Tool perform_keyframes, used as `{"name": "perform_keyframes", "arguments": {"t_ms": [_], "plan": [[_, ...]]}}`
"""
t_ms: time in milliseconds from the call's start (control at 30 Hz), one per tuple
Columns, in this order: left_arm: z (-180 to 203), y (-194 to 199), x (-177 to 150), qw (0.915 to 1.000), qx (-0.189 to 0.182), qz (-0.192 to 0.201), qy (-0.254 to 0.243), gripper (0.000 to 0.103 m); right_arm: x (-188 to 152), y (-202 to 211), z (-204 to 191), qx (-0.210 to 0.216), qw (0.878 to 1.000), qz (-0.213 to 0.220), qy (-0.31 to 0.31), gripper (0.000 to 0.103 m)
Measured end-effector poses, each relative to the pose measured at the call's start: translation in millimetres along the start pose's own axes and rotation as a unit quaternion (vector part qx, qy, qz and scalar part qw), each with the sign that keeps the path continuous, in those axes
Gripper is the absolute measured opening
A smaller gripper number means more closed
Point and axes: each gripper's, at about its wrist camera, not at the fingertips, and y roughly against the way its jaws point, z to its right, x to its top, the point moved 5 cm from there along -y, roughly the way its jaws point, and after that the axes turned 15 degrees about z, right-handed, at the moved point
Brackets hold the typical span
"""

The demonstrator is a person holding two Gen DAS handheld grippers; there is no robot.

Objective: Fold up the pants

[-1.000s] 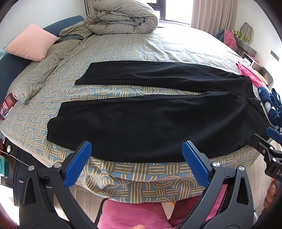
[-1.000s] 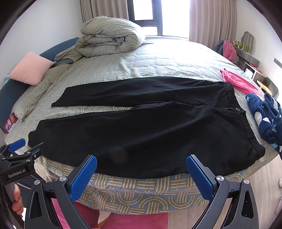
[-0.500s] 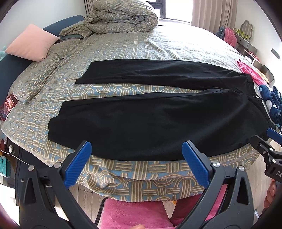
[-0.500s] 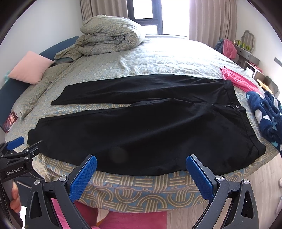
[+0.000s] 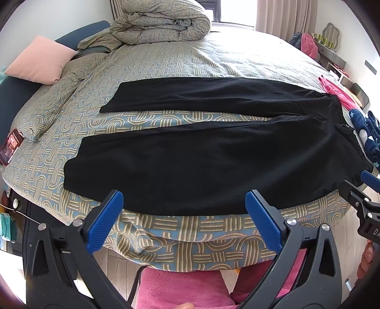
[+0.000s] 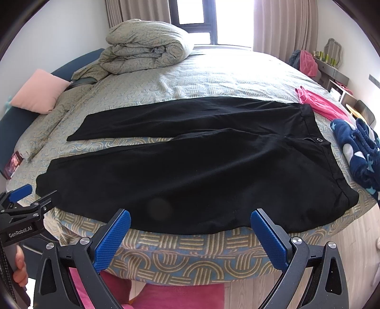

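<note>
Black pants [image 5: 213, 164] lie flat on the patterned bed [image 5: 166, 61], legs spread apart and pointing left, waistband at the right. They also show in the right wrist view [image 6: 201, 171]. My left gripper [image 5: 184, 209] is open and empty, held just short of the near leg's lower edge. My right gripper [image 6: 190, 228] is open and empty, at the bed's near edge below the near leg. The right gripper also shows at the right edge of the left wrist view [image 5: 363, 190], and the left gripper at the left edge of the right wrist view [image 6: 21, 197].
A folded duvet [image 5: 161, 21] and a pink pillow [image 5: 40, 59] sit at the far left. A pink garment [image 6: 318, 104] and a navy star-print garment [image 6: 358, 149] lie beside the waistband. A dark card [image 5: 10, 147] lies at the left edge. Pink cloth [image 5: 180, 290] is below.
Both grippers have edged slightly closer to the bed, and the pants sit a little lower in the views. Nothing was gripped.
</note>
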Motion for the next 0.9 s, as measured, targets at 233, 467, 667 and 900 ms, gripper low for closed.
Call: {"name": "perform_keyframes", "arguments": {"t_ms": [233,467,667,900], "plan": [[-15.7,-11.8,-7.6,0.9995,0.013,-0.021,0.020,0.102,-4.9,-4.2,13.4,-0.016,1.000,-0.005,-0.003,0.103],[-63.4,-31.3,-23.4,0.9908,0.005,-0.067,0.118,0.102,-10.6,-8.0,45.3,-0.026,0.999,-0.019,-0.037,0.103],[-104.9,-47.4,-46.0,0.9577,-0.037,-0.113,0.262,0.102,-26.6,-9.8,102.2,-0.007,0.986,-0.044,-0.161,0.088],[-112.5,-56.2,-56.3,0.9469,-0.044,-0.127,0.292,0.102,-57.1,-20.9,166.4,0.035,0.923,-0.072,-0.376,0.046]]}}
